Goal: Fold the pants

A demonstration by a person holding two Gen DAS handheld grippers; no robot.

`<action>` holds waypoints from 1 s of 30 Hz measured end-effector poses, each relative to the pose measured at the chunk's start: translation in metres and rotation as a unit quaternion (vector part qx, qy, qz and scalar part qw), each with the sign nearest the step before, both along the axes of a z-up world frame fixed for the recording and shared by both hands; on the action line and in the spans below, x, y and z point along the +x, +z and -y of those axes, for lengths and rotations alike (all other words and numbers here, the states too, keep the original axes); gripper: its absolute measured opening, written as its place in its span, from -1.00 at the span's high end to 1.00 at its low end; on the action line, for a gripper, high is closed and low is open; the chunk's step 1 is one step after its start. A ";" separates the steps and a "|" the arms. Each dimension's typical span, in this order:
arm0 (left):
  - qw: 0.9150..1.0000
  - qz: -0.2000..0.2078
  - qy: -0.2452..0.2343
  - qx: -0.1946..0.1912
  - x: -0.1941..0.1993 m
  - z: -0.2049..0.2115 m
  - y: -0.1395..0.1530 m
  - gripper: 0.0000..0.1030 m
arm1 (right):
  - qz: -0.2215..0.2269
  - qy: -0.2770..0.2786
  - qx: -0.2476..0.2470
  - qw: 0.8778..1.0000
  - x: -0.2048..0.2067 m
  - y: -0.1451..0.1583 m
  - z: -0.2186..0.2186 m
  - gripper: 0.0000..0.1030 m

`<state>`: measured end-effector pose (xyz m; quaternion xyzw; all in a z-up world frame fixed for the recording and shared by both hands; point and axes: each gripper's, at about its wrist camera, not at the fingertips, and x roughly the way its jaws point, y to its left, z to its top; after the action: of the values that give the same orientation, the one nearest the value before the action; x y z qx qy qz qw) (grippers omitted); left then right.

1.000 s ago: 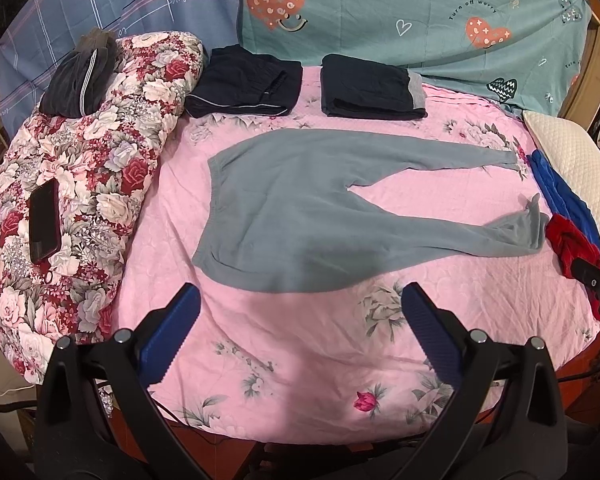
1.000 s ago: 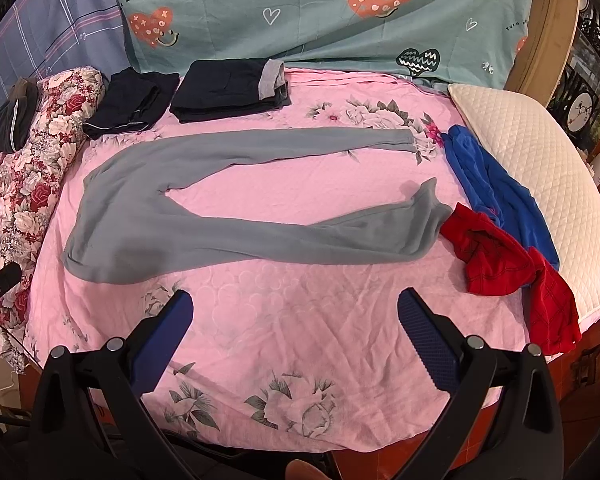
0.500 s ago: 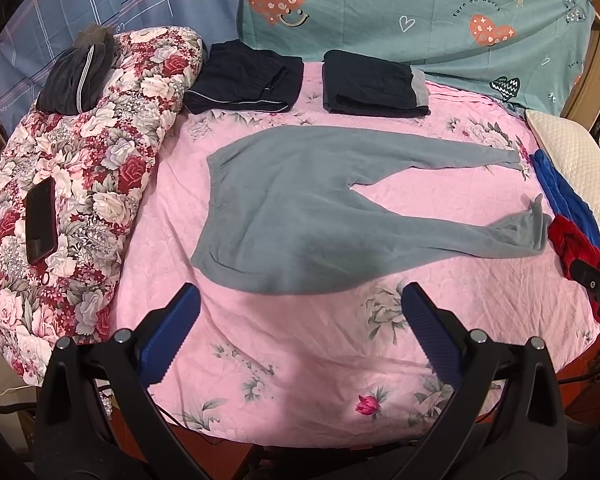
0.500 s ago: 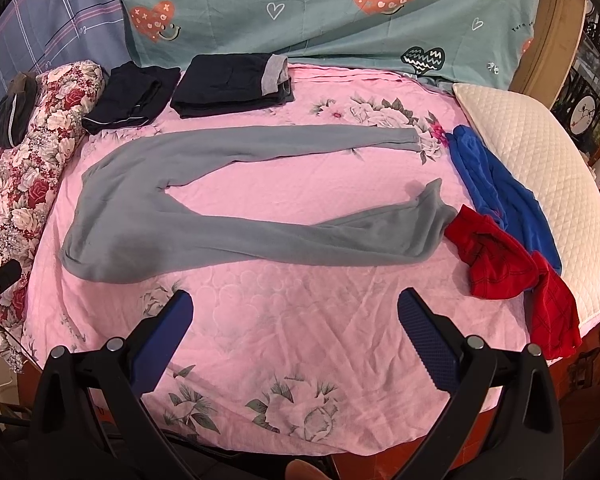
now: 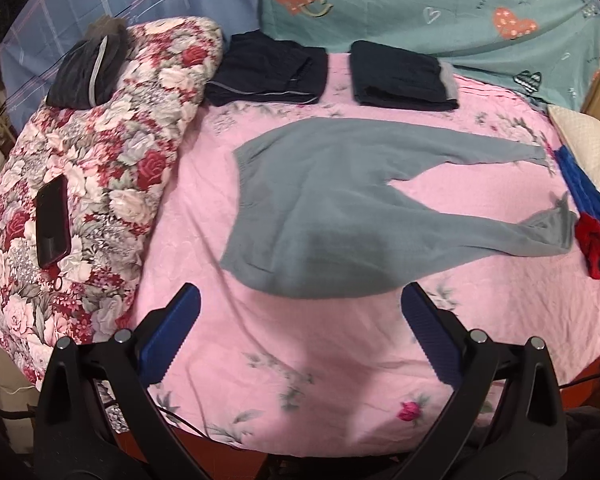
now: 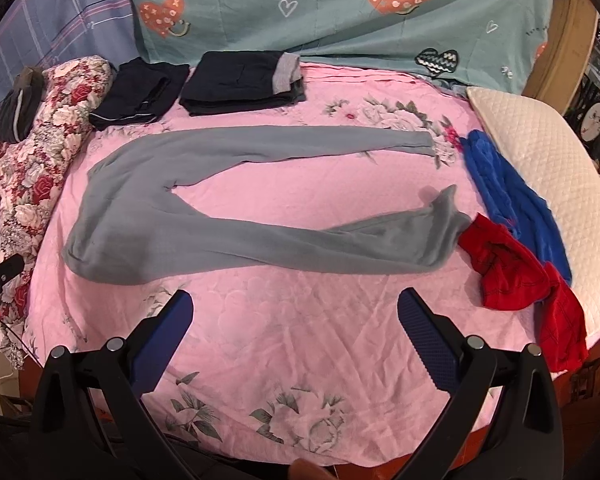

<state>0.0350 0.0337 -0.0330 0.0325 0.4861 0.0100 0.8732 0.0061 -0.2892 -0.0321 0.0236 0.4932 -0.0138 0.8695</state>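
Both claws — left (image 5: 300, 320), right (image 6: 296, 316) — gaping, empty; pants (image 5: 332, 216) ahead, lengthwise left-right, waistband nearer left claw.

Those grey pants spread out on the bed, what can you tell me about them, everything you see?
The grey pants look like soft, thin knit fabric. They lie flat and unfolded on the pink floral bedsheet, waistband toward the flowered quilt, legs spread apart in a V. The far leg lies straight; the near leg's cuff is rumpled and turned up, close to the red garment. Neither gripper touches them.
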 end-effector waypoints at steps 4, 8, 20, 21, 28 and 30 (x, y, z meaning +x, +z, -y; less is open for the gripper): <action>1.000 -0.012 0.017 0.002 0.011 -0.033 -0.023 -0.96 | 0.006 0.047 0.029 0.998 0.007 -0.011 -0.017 -0.97; 0.999 -0.028 0.019 -0.001 0.023 -0.060 -0.052 -0.96 | 0.008 0.117 0.023 0.993 0.016 -0.030 -0.056 -0.84; 0.995 -0.073 -0.029 -0.067 0.085 -0.111 -0.139 -0.40 | 0.003 0.357 0.009 0.934 0.047 -0.115 -0.210 -0.08; 0.994 -0.076 -0.030 -0.078 0.088 -0.115 -0.143 -0.40 | 0.002 0.366 -0.003 0.931 0.051 -0.122 -0.219 -0.08; 0.985 -0.092 -0.056 -0.132 0.094 -0.125 -0.163 -0.27 | -0.038 0.398 -0.053 0.915 0.070 -0.161 -0.241 0.00; 0.986 -0.086 -0.062 -0.127 0.094 -0.123 -0.164 -0.14 | -0.041 0.392 -0.035 0.918 0.073 -0.160 -0.235 0.12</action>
<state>0.1289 0.1570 -0.1966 -0.0475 0.5536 -0.1091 0.8243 0.0789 -0.0543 -0.1924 -0.2027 0.4977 0.3102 0.7842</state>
